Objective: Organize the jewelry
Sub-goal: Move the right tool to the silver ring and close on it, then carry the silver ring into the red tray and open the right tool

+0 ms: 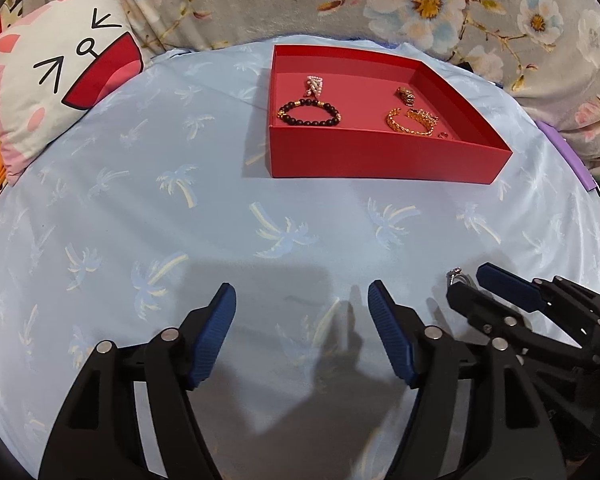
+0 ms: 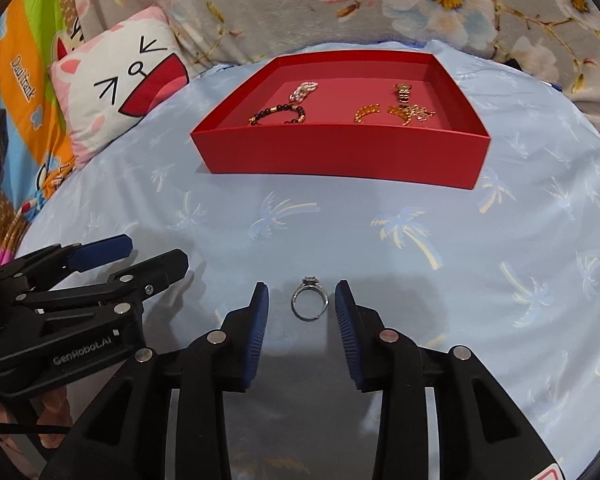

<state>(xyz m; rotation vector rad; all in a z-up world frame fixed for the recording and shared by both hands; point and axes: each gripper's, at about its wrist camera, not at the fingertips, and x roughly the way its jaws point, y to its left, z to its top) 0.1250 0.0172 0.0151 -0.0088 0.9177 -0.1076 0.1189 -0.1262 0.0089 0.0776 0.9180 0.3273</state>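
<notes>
A silver ring (image 2: 309,299) with a small stone lies on the light blue sheet, between the open fingers of my right gripper (image 2: 301,300), untouched. In the left wrist view the ring (image 1: 458,277) peeks out beside my right gripper (image 1: 470,280). My left gripper (image 1: 302,304) is open and empty over bare sheet. A red box (image 1: 380,160) sits farther back and holds a black bead bracelet (image 1: 309,114), a pearl piece (image 1: 313,85), a gold chain bracelet (image 1: 410,122) and a small gold piece (image 1: 406,95). The box shows in the right wrist view too (image 2: 340,152).
A cat-face pillow (image 1: 56,76) lies at the back left. A floral blanket (image 1: 420,4) runs along the back behind the box. A purple object (image 1: 568,152) sits at the right edge. My left gripper shows at the left of the right wrist view (image 2: 132,256).
</notes>
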